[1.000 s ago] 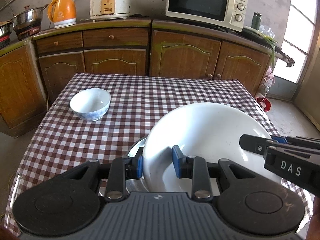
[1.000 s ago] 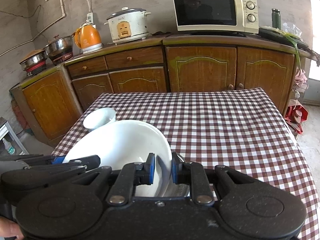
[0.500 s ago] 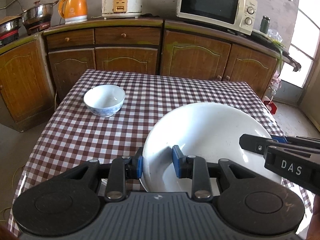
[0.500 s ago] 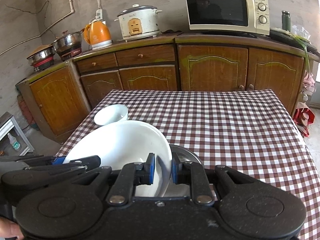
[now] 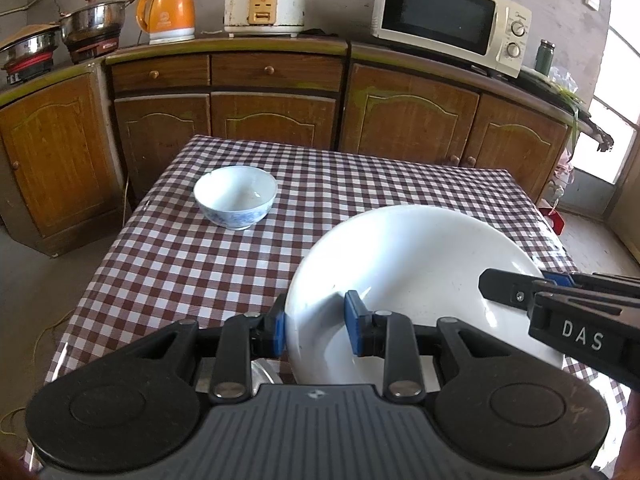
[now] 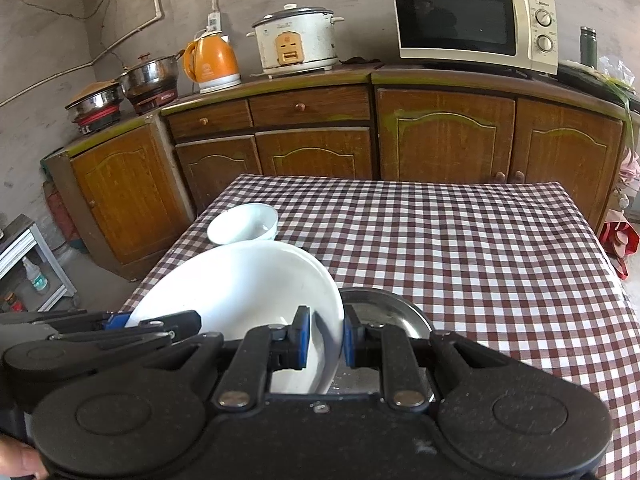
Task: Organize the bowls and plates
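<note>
A large white bowl [image 5: 416, 264] hangs above the checked table [image 5: 200, 264], gripped from both sides. My left gripper [image 5: 316, 330] is shut on its near left rim, with one blue pad inside and one outside. My right gripper [image 6: 324, 338] is shut on the opposite rim of the same large white bowl [image 6: 240, 284]. A steel plate [image 6: 384, 312] lies on the table just under and right of the bowl; a sliver of the steel plate [image 5: 266, 368] shows below my left fingers. A small white bowl with blue pattern [image 5: 236, 196] sits upright at the table's left side, also the small bowl [image 6: 244, 224] beyond the large one.
Wooden cabinets [image 5: 276, 92] run behind the table, carrying a microwave [image 5: 452, 20], rice cooker [image 5: 264, 0], orange kettle [image 5: 166, 12] and steel pots [image 5: 94, 24]. A low shelf with bottles [image 6: 28, 264] stands on the floor at left. The table's right half [image 6: 480, 260] is bare cloth.
Both grippers have carried the large white bowl sideways to the left; the small bowl and cabinets have shifted right in both views. More of the steel plate shows to the bowl's right.
</note>
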`<state>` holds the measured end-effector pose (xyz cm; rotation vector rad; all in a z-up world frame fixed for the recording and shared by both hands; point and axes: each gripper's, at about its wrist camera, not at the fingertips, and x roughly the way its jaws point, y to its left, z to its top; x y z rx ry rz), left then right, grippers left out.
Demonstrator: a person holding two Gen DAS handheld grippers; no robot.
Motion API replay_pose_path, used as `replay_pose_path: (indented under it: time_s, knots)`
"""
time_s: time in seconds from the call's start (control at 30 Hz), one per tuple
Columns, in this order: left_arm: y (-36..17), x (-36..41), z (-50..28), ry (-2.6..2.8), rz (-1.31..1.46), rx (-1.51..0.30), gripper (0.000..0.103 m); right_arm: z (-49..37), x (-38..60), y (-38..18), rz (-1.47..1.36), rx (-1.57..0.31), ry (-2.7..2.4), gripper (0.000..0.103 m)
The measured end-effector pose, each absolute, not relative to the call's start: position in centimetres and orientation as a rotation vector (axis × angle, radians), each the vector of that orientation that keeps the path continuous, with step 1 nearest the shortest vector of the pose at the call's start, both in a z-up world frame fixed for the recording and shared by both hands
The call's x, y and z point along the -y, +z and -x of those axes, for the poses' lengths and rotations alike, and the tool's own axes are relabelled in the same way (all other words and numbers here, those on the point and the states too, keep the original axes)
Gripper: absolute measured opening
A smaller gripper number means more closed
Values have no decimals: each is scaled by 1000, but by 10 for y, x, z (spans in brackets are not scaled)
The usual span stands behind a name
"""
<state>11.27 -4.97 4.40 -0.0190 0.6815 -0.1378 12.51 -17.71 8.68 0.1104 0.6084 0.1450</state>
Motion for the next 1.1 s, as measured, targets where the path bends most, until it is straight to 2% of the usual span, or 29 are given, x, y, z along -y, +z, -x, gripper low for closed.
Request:
replay_pose_path:
  time_s: [1.1]
  knots:
    - [32, -9, -104, -45, 49, -711, 30, -135, 109, 64, -71, -661, 240, 22]
